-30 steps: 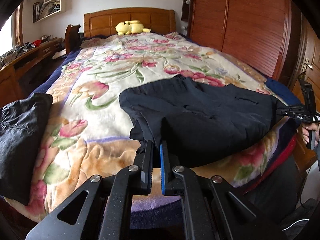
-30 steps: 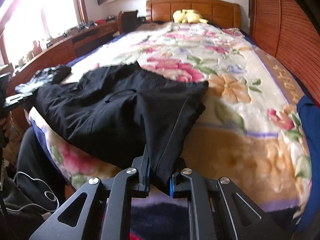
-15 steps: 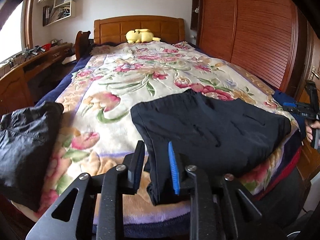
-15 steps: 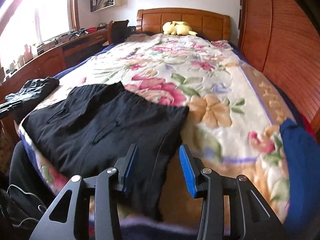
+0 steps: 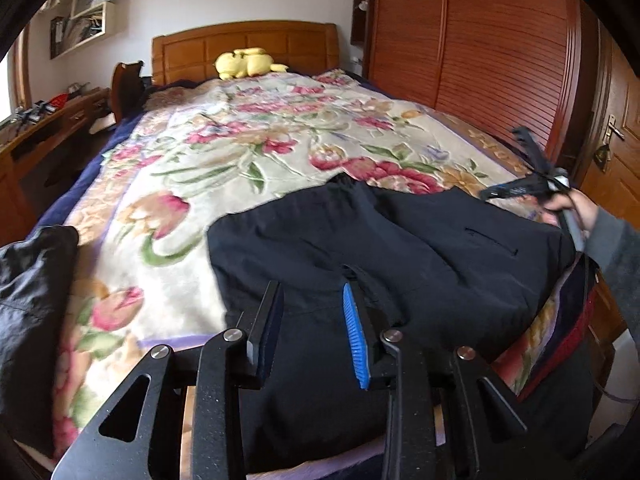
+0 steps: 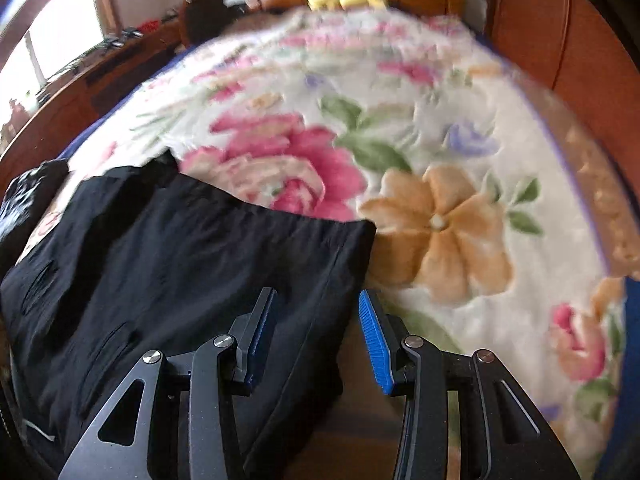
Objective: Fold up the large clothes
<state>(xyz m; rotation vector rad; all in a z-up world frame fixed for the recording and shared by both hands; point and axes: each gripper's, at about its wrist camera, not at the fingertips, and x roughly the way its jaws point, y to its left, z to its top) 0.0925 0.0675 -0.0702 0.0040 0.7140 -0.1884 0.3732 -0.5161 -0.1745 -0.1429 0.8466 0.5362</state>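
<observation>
Black trousers point(image 5: 384, 248) lie spread across the near end of a bed with a floral blanket point(image 5: 256, 152); part hangs over the bed's front edge. My left gripper point(image 5: 314, 300) is open just above the trousers' near left part, holding nothing. My right gripper point(image 6: 318, 304) is open over the trousers' point(image 6: 192, 272) right edge, holding nothing. In the left wrist view the right gripper point(image 5: 528, 184) shows at the far right, held in a hand above the trousers' right end. The right wrist view is blurred.
A second dark garment point(image 5: 32, 304) lies bunched at the bed's near left corner, also in the right wrist view point(image 6: 28, 196). A yellow plush toy point(image 5: 248, 64) sits by the headboard. A wooden wardrobe point(image 5: 472, 48) stands right, a wooden desk point(image 5: 44, 128) left.
Both grippers were shut on the trousers' near edge, then opened and let go. The trousers now lie flat. The right gripper has moved forward over the bed.
</observation>
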